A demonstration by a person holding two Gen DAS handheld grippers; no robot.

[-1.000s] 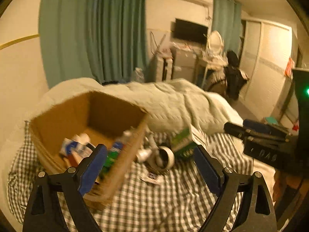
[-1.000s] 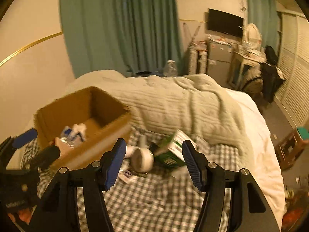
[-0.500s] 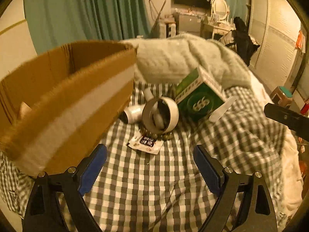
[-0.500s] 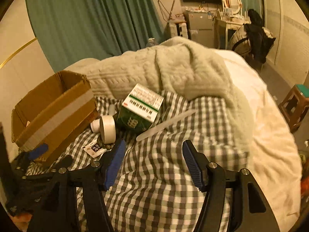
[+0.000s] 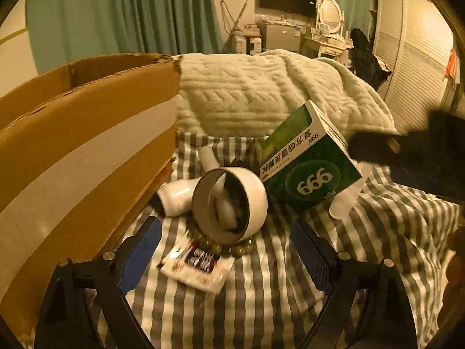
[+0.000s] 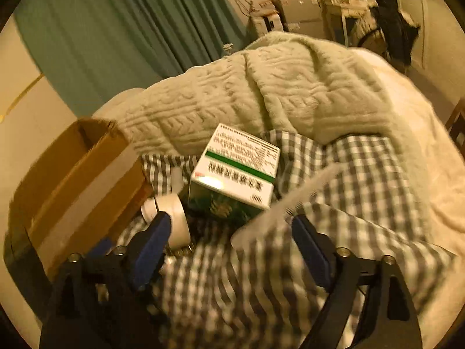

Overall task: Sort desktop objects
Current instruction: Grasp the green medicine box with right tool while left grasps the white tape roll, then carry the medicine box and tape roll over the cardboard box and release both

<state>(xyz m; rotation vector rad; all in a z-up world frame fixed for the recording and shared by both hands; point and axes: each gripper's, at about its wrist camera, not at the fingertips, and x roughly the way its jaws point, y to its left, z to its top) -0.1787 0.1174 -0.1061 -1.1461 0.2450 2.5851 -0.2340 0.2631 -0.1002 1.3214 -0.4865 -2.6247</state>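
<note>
A small pile lies on the checked sheet (image 5: 261,305): a white tape roll (image 5: 229,203) on its side, a white bottle (image 5: 177,195), a green medicine box (image 5: 308,168), a printed sachet (image 5: 197,267), a bead bracelet (image 5: 232,247) and a pale plastic strip (image 5: 345,200). My left gripper (image 5: 223,250) hangs open just short of the sachet and the roll, touching neither. My right gripper (image 6: 231,244) is opening its jaws; the strip's (image 6: 290,203) near end lies between them, untouched. The green box (image 6: 235,174) and the roll (image 6: 177,221) are just beyond.
A cardboard box (image 5: 81,151) with a pale tape band stands at the left, close to my left finger; its inside is hidden. A cream knitted blanket (image 5: 255,93) is heaped behind the pile. The right gripper's dark body (image 5: 407,151) shows at the right edge.
Both grippers have come down and closer to the pile, so the cardboard box's inside is out of sight. The right gripper's jaws stand wider than before, and it has rolled.
</note>
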